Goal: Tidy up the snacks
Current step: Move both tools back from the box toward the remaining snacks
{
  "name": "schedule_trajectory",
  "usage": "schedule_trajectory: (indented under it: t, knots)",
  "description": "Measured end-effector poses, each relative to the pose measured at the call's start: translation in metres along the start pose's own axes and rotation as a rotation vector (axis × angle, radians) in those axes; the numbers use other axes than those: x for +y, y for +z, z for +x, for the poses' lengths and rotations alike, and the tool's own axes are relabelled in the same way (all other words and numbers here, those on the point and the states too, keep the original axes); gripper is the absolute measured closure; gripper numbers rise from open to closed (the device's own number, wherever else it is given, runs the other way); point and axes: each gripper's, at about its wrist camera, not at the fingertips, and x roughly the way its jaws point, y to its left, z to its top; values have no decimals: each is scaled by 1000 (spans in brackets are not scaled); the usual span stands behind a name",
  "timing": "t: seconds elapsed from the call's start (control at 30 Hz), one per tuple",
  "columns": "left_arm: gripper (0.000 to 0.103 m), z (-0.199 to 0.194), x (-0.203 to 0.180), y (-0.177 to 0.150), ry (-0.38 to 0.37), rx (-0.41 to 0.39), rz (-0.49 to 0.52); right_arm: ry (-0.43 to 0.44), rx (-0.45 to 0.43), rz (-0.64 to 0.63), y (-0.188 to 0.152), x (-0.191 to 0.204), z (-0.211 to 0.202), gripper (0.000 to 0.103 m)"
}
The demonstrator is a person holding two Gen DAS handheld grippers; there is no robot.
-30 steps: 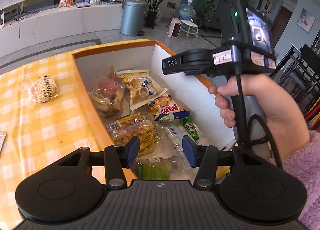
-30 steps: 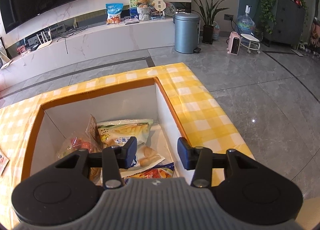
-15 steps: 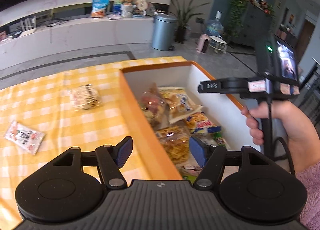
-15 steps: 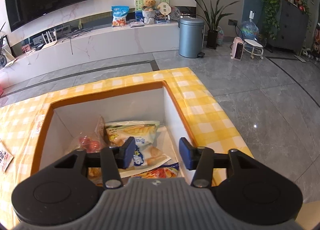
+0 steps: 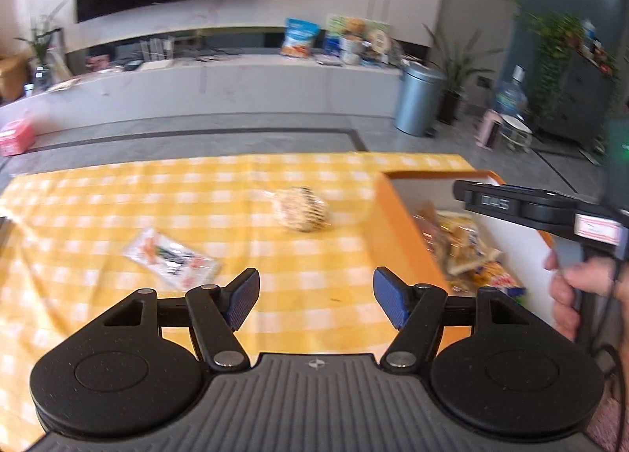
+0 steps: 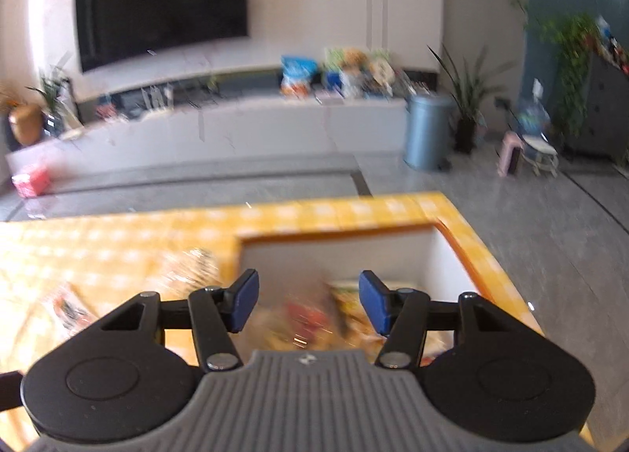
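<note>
My left gripper (image 5: pixel 316 300) is open and empty over the yellow checked tablecloth (image 5: pixel 98 200). A round netted snack bag (image 5: pixel 300 209) lies ahead of it, and a flat white snack packet (image 5: pixel 173 257) lies to its left. An orange-rimmed white box (image 5: pixel 401 224) at the right holds several snack bags (image 5: pixel 464 243). My right gripper (image 6: pixel 308 304) is open and empty above the box (image 6: pixel 464 255); it also shows in the left wrist view (image 5: pixel 511 204). The right wrist view is blurred.
The table's far edge (image 6: pixel 334 212) meets grey floor. A grey bin (image 5: pixel 416 100), potted plants and a long white TV bench (image 5: pixel 236 82) with a snack bag stand beyond. A pink box (image 5: pixel 15 135) sits on the floor at the left.
My left gripper has swung left, away from over the box to over the tablecloth, and its jaws have widened. My right gripper has turned left and stays open.
</note>
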Motion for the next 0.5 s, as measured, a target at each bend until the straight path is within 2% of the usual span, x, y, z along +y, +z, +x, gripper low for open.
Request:
schedule_trajectory:
  t: [0.2,0.33,0.5]
  knots:
    - [23,-14,52,3,75,-35,-97,121,-45,-41,0,51,-17,45]
    - [23,-17,83,3,126,-53,-163,142,-49,-87,-5,85,-13,42]
    - [23,-12,114,-3,153,-80,-199,167,-20,-112,-17,111,0,39]
